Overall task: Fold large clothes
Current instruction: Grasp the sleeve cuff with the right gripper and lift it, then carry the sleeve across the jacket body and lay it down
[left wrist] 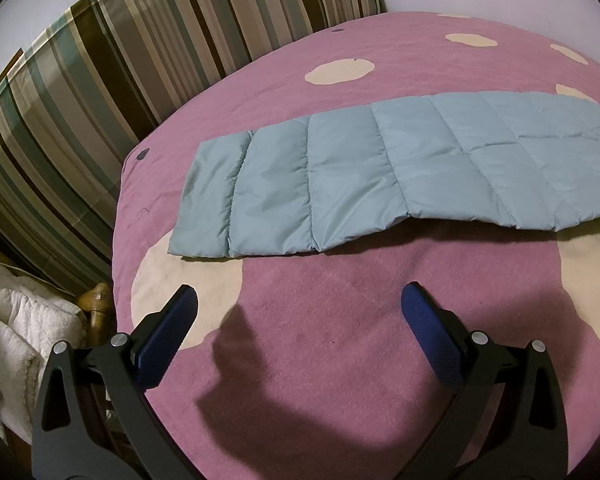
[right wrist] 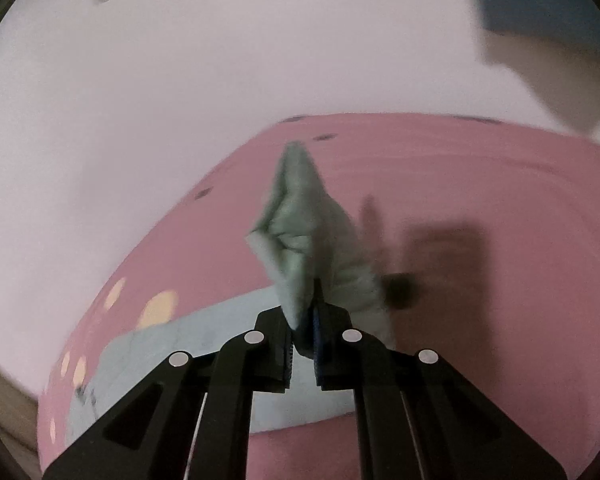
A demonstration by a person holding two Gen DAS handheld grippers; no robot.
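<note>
A bed is covered by a pink blanket (left wrist: 340, 360) printed with cream patches and small dark dots. A large striped cushion (left wrist: 100, 80) in brown, teal and beige is propped against the pale wall (right wrist: 180, 80) along the bed's far side. White folded bedding (left wrist: 16, 320) is stacked beside a wooden post (left wrist: 96, 300) at the bed's corner. Hard shadows are cast across the blanket.

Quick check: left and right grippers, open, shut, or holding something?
Left gripper: open, empty, above the blanket.
Right gripper: shut on the jacket.
</note>
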